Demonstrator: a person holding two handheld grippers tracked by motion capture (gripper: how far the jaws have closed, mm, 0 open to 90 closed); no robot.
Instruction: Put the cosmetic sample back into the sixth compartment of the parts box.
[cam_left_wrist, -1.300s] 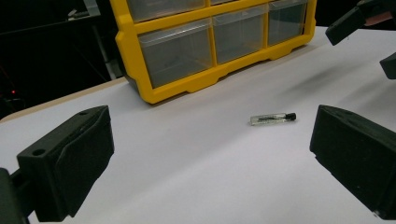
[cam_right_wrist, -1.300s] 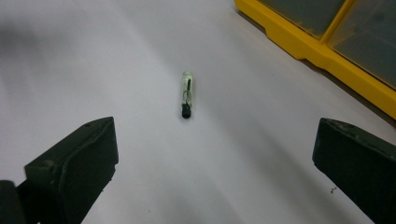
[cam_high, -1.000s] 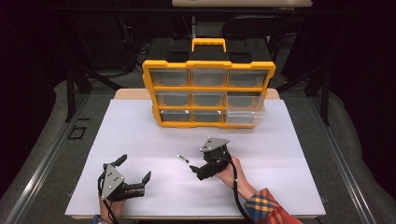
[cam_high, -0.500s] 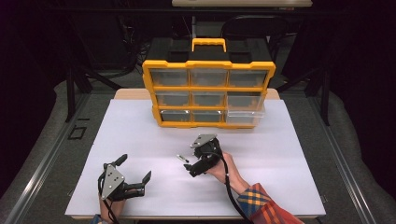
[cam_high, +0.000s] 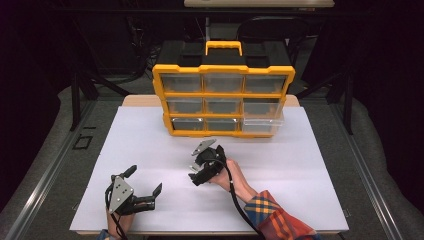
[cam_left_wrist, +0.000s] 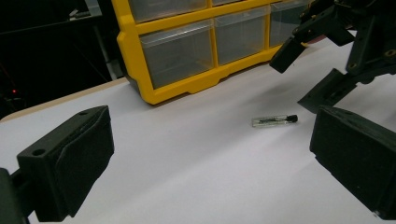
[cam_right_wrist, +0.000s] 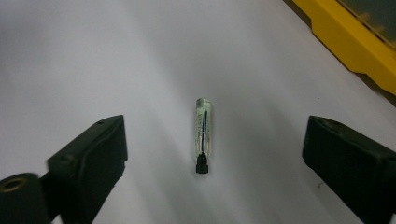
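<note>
The vial (cam_right_wrist: 204, 133), a small clear tube with a black cap, lies flat on the white table (cam_high: 310, 165), in front of the yellow drawer cabinet (cam_high: 223, 99) and apart from it. In the right gripper view it lies lengthwise between the two black jaws, cap end nearest the camera, with clear table on either side and no contact with either jaw. The right gripper (cam_high: 200, 169) hangs just over the vial, jaws spread wide; they have just been closing slightly, with the vial between them but not touched. In the left gripper view the vial (cam_left_wrist: 274, 120) rests on the table just below the right gripper (cam_left_wrist: 310, 70). The left gripper (cam_high: 145, 189) sits at the near left of the table, well apart from the vial, jaws spread and holding nothing. The cabinet's bottom right drawer (cam_high: 262, 124) protrudes slightly.
</note>
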